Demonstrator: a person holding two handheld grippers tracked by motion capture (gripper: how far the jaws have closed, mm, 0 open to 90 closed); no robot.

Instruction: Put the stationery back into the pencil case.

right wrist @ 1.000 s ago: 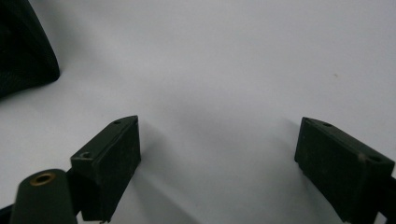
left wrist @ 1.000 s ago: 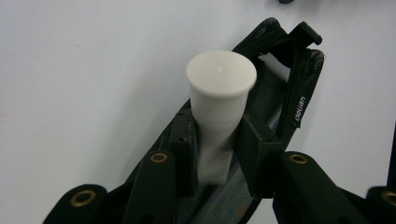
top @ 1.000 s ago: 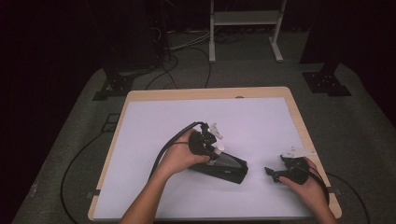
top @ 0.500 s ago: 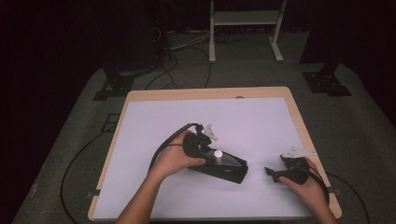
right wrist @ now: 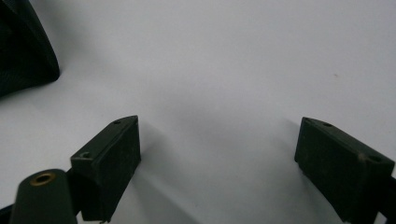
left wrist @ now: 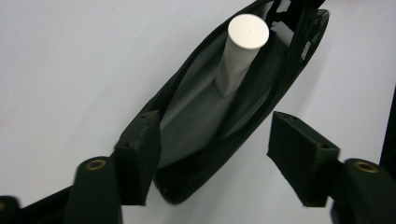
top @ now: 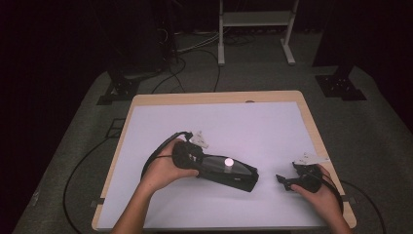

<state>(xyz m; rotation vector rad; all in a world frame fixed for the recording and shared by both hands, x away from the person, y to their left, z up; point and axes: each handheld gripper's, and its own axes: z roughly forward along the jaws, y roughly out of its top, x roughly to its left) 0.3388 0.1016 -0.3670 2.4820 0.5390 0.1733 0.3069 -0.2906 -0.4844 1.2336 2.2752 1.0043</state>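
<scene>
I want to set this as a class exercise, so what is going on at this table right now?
A person works at a white-topped table with a hand-held gripper in each hand. The left hand-held gripper is open at one end of a black pouch lying on the table, one jaw touching its rim. A white cylinder stands up out of the pouch's opening. The right hand-held gripper is open, holds nothing and sits low over bare table beside the pouch.

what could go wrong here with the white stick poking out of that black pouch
1. The white cylinder stands out of the open black pouch with most of its length exposed, so it may tip or slide out if the pouch is nudged.
2. The left gripper is open, with one jaw at the pouch's rim; closing now might pinch the fabric rather than the cylinder.
3. The right gripper is open and apart from the pouch, so nothing steadies its far end.
</scene>
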